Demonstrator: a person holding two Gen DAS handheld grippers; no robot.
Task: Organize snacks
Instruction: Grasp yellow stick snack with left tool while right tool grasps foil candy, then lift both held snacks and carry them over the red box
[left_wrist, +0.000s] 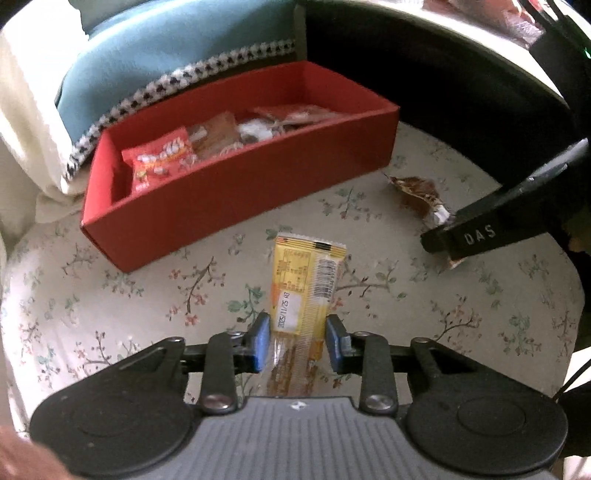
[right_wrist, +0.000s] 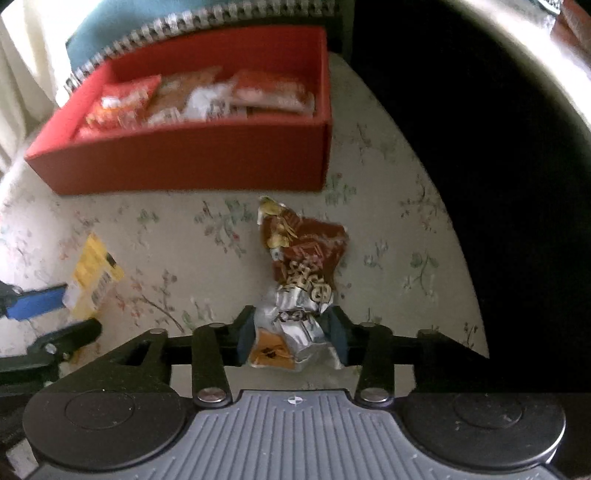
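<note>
Red card box (left_wrist: 236, 192) is sitting open-topped at the far side of the floral-covered bench (left_wrist: 110, 280), right up against a blue cushion (left_wrist: 147, 59), and I am treating it as the collection point: several packets are already lying inside, a red snack bag (left_wrist: 162, 158) at one end and clear-wrapped ones along the rest. I am holding the left gripper (left_wrist: 297, 341) clamped on the near end of a yellow snack bar (left_wrist: 304, 280); the blue pads are pressing the wrapper's two long edges, so the bar is sticking forward toward the box, label side up. I am holding the right gripper (right_wrist: 291, 332) clamped on the crumpled silver tail of a brown snack packet (right_wrist: 303, 258), the foil bunching between the fingers, the brown body reaching out ahead. Both grips are taken at one end, which I judge is leaving the free length clear to go over the box wall first. Whether either packet is lifted off the cloth or only pinched in place I cannot tell. The two snacks are lying well apart, each in front of the box's near wall. My judgement: both pickups are made and the carry to the box is next; the thin foil tail may slip if swung quickly.
</note>
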